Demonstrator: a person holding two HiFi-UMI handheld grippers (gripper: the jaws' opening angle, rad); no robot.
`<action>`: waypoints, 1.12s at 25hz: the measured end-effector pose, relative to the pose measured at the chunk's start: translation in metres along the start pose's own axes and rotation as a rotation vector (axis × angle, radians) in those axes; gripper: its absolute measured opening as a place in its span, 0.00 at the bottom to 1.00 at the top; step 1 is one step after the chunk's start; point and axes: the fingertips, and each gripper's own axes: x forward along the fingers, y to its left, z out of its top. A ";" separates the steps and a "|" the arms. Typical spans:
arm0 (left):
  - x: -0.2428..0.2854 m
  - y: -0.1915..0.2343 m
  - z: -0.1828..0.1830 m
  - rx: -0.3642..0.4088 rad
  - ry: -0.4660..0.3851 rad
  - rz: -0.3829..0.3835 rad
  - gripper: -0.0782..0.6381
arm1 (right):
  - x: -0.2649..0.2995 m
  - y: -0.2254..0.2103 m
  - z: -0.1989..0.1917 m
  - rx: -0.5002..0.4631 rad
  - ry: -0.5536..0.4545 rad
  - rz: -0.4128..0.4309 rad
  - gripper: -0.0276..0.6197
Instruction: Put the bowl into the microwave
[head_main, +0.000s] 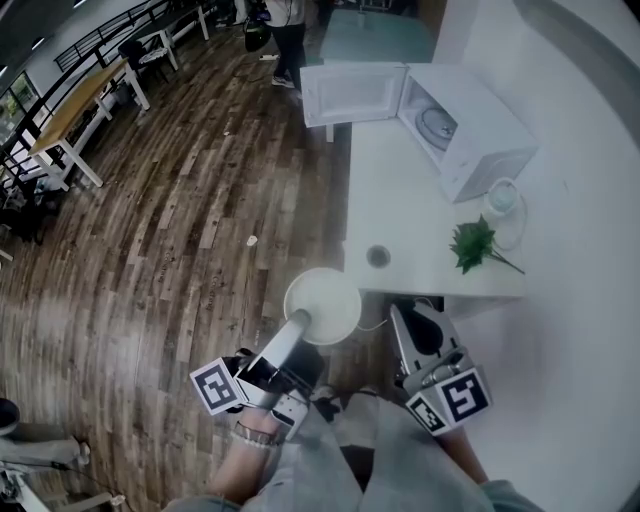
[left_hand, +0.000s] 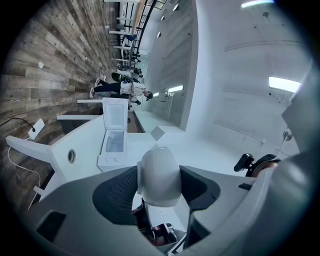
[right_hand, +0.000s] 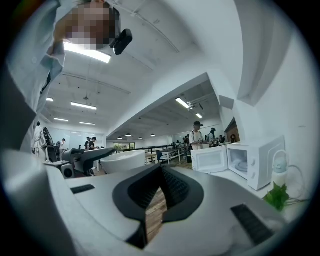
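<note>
A white bowl (head_main: 322, 305) hangs over the wooden floor just off the near edge of the white table (head_main: 390, 200). My left gripper (head_main: 302, 322) is shut on its near rim. In the left gripper view the bowl (left_hand: 159, 175) fills the gap between the dark pads. The white microwave (head_main: 470, 135) stands at the table's far end with its door (head_main: 352, 93) swung open to the left. My right gripper (head_main: 402, 315) is held below the table's near edge, to the right of the bowl, its jaws shut with nothing between them (right_hand: 161, 172).
A green plant sprig (head_main: 475, 243) and a clear bottle (head_main: 503, 197) sit on the table in front of the microwave. A round cable hole (head_main: 378, 256) lies near the table's front edge. A person (head_main: 288, 40) stands on the floor beyond the microwave door; long tables (head_main: 80, 110) stand far left.
</note>
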 end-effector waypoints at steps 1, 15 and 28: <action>-0.003 -0.001 0.004 0.002 -0.004 0.001 0.45 | 0.003 0.004 -0.001 0.000 0.000 0.005 0.05; -0.051 -0.002 0.047 0.023 -0.079 0.023 0.45 | 0.037 0.045 -0.016 0.000 0.034 0.051 0.05; -0.046 0.007 0.091 0.048 -0.178 0.030 0.45 | 0.098 0.043 -0.020 -0.002 0.059 0.161 0.05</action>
